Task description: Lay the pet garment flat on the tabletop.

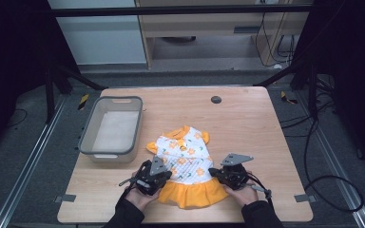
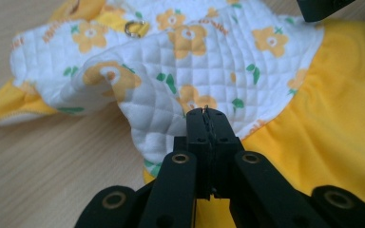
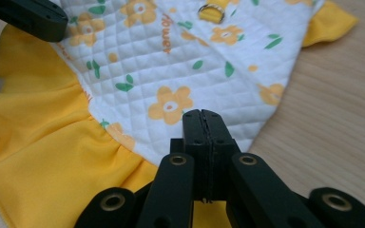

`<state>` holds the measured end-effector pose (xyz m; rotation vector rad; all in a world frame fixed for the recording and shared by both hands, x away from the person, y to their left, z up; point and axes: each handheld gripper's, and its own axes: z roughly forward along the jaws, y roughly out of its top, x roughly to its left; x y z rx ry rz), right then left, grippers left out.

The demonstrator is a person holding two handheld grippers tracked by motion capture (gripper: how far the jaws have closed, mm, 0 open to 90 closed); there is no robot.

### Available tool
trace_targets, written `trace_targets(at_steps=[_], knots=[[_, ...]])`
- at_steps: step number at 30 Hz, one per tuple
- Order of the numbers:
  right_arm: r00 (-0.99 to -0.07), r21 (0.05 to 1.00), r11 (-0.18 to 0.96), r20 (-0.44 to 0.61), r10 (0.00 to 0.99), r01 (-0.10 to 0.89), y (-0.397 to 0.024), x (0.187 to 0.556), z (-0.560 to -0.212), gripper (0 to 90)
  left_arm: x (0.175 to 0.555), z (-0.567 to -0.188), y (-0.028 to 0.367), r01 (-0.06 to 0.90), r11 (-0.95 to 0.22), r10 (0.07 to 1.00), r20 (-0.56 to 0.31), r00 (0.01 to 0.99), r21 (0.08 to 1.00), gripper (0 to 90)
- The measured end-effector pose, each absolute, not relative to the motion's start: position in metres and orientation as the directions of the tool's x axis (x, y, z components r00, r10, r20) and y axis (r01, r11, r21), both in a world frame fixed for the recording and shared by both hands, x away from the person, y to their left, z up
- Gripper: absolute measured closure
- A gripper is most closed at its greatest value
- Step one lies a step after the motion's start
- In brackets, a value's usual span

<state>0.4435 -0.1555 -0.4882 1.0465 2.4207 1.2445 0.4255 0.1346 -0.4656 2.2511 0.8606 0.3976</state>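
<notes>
Grey plastic bin (image 1: 110, 127): standing on the wooden table (image 1: 247, 128) to the left of the work, rectangular with rounded corners, well apart from both grippers. Small dark round disc (image 1: 216, 99): lying near the table's far edge. Nothing is standing between the grippers and the garment.

Small dress (image 1: 186, 164): lying flat near the table's front edge, between the two hands, collar end pointing away from the person.

Left gripper (image 1: 153, 176): a hand is holding it low at the dress's left side, jaws pointing inward. In the left gripper view its jaws are pressing together on the edge of the quilted fabric (image 2: 171, 118), which is lifting into a fold.

Right gripper (image 1: 229, 173): a hand is holding it at the dress's right side, mirroring the other. Its jaws are likewise pinching shut on the white quilted edge just above the skirt (image 3: 43, 156).

Materials: bodice is white, diamond-quilted, printed with orange flowers and green leaves; skirt is plain yellow, gathered and ruffled; a small metal ring (image 3: 212, 10) is sitting near the collar. Table is pale wood grain.
</notes>
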Motion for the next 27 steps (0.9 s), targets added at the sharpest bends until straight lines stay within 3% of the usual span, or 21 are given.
trace_targets(at_steps=[9,15,27], knots=[[-0.735,0.744,0.427,0.126,0.666,0.514,-0.149,0.435,-0.498,89.3,0.411,-0.483,0.142,0.521,-0.591,0.674,0.022,0.738,0.616,87.9],[-0.742,0.734,0.440,0.128,0.658,0.517,-0.147,0.432,-0.501,88.2,0.411,-0.485,0.146,0.535,-0.572,0.680,-0.006,0.733,0.622,87.0],[-0.658,0.830,0.280,0.131,0.742,0.482,-0.164,0.460,-0.467,90.0,0.446,-0.427,0.163,0.459,-0.437,0.766,0.053,0.640,0.773,89.6]])
